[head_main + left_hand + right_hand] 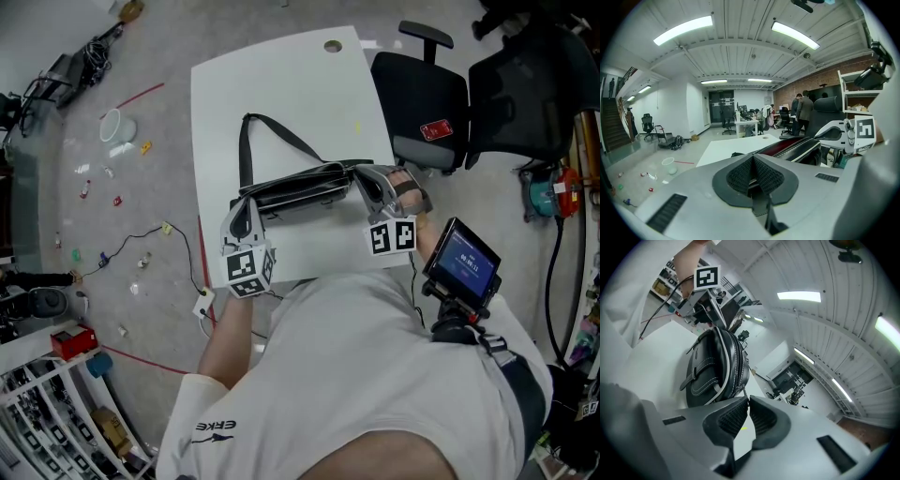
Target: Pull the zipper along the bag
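Observation:
A black leather bag (pixel 295 187) lies across the white table (pixel 281 84), its strap (pixel 267 131) looping toward the far side. My left gripper (pixel 246 217) is at the bag's left end. In the left gripper view the left gripper (pixel 752 164) is shut on a dark tab of the bag, and the bag (pixel 797 146) gapes to show red lining. My right gripper (pixel 367 185) is at the bag's right end. The right gripper view shows the right gripper (pixel 748 404) shut on the zipper pull (pixel 746 392), which hangs from the bag (pixel 717 366).
A black office chair (pixel 427 103) stands just past the table's right edge. A small screen (pixel 464 262) is mounted near the person's right arm. On the floor to the left lie a white cup (pixel 114 125), a cable (pixel 141 239) and small scattered bits.

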Available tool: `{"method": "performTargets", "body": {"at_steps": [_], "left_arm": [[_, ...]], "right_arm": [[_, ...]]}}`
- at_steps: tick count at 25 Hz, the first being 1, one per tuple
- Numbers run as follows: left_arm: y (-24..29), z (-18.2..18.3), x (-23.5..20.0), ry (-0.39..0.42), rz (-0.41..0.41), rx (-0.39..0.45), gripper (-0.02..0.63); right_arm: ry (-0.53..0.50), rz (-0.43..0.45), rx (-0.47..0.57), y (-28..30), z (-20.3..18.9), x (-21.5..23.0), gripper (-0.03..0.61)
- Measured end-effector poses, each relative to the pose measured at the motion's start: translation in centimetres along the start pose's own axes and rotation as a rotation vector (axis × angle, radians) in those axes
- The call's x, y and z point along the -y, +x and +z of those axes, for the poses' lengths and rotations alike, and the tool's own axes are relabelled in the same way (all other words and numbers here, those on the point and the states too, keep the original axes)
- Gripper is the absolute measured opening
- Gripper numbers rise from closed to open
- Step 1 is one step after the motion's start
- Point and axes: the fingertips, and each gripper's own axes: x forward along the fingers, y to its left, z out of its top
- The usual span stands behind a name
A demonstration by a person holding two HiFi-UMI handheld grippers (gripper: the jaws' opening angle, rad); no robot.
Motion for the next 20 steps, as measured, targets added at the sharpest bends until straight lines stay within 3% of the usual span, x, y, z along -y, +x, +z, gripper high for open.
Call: {"method": "performTargets", "body": {"at_steps": [20], "left_arm": [[0.6, -0.2, 0.4, -0.019, -0.014, -0.008, 0.002]], "right_arm": [[-0.064, -0.027, 0.111, 0.2, 5.2, 0.8, 0.015]]}}
